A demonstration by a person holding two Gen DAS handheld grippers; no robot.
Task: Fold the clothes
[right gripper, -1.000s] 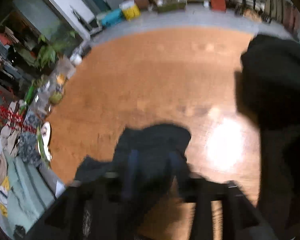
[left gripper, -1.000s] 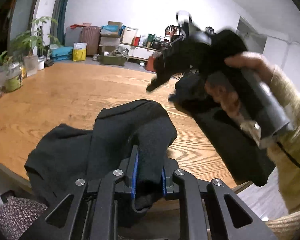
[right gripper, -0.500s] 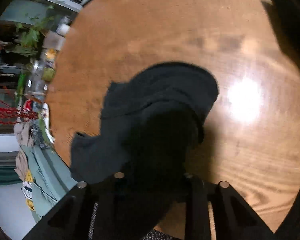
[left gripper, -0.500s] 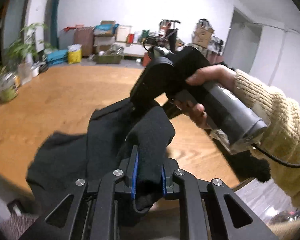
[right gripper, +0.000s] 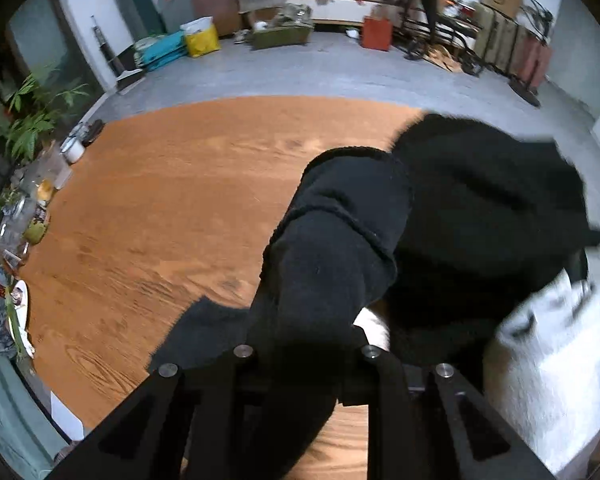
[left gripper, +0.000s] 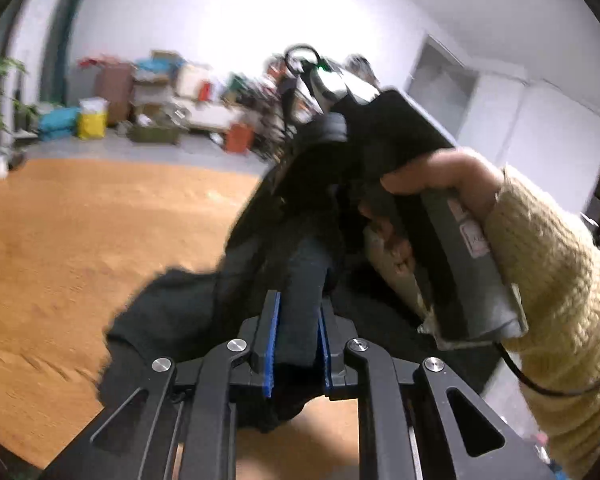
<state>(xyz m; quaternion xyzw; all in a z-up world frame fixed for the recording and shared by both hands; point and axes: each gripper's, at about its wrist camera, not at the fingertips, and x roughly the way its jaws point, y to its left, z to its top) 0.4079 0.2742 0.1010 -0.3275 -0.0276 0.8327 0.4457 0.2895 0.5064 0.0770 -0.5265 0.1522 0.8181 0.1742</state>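
Note:
A black garment (left gripper: pixel 180 320) hangs bunched over the near edge of the round wooden table (left gripper: pixel 68 240). My left gripper (left gripper: pixel 298 332) is shut on a fold of it between its blue pads. Just beyond and to the right, a hand in a cream knit sleeve (left gripper: pixel 552 280) holds the right gripper's body (left gripper: pixel 384 140), whose fingers are buried in the cloth. In the right wrist view the black garment (right gripper: pixel 340 248) drapes over my right gripper (right gripper: pixel 304 344) and hides its fingers; the cloth rises from between them, lifted above the table (right gripper: pixel 160 200).
Jars and potted plants (right gripper: pixel 36 200) line the table's left rim, with a plate (right gripper: pixel 18 300) nearer. A blurred white thing (right gripper: pixel 552 368) sits low at the right. Boxes and bags (right gripper: pixel 204 36) stand along the far wall across the grey floor.
The right gripper swung in close beside the left one and rose. The garment has been gathered and lifted, with less of it lying on the table. Both views are motion-blurred.

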